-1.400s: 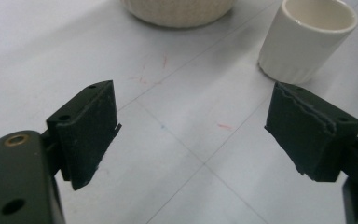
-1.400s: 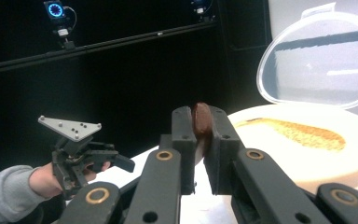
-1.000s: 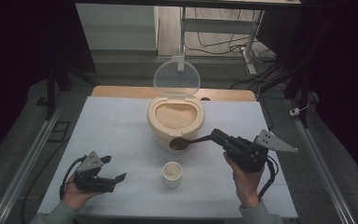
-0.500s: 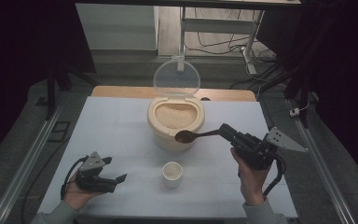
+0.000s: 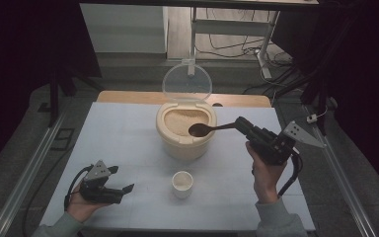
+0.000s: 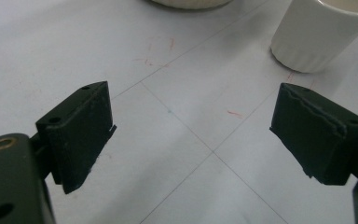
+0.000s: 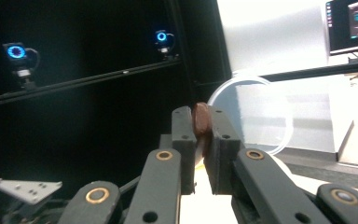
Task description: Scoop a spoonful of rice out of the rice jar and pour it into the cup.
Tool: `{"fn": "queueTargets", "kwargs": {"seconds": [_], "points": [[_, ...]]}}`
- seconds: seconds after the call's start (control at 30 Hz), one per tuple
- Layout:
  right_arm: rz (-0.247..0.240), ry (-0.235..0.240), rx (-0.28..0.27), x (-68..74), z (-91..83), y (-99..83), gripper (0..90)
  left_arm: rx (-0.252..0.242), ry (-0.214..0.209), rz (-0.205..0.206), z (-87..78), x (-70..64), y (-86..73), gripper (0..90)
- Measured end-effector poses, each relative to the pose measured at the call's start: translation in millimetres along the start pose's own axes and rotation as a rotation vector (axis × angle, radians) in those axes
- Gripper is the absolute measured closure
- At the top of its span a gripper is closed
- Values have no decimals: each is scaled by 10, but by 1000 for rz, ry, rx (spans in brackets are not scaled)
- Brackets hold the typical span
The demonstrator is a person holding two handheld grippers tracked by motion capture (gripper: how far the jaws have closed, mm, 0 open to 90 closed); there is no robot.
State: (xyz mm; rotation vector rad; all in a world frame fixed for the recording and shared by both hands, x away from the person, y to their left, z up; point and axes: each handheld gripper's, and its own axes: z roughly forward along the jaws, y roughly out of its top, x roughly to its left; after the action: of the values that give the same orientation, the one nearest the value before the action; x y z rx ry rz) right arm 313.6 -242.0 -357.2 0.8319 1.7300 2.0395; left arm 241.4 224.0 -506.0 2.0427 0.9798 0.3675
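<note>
The pale worktop (image 5: 118, 133) carries a beige container (image 5: 183, 134) at its middle; a small white cup (image 5: 182, 183) stands nearer.

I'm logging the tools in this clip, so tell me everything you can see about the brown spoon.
The spoon is dark brown, wood by its look, with an oval bowl and a slim handle. The right gripper is shut on the handle's end, which shows clamped between the jaws in the right gripper view. It lies nearly level, bowl hanging over the near rim of the open beige container of pale grains. Whether the bowl carries grains cannot be told.

no readable text, labels or numbers
</note>
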Motion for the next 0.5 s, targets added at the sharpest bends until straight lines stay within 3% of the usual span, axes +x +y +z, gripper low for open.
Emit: {"fn": "queueTargets", "kwargs": {"seconds": [0.23, 0.33, 0.5], "points": [[-2, -63, 10, -104, 140, 28, 837, 4, -4, 6, 12, -14, 3, 127], [1, -115, 32, -170, 242, 29, 837, 8, -6, 8, 16, -12, 1, 127], [-39, -165, 76, -198, 389, 9, 837, 13, -9, 7, 24, -9, -1, 128]]}}
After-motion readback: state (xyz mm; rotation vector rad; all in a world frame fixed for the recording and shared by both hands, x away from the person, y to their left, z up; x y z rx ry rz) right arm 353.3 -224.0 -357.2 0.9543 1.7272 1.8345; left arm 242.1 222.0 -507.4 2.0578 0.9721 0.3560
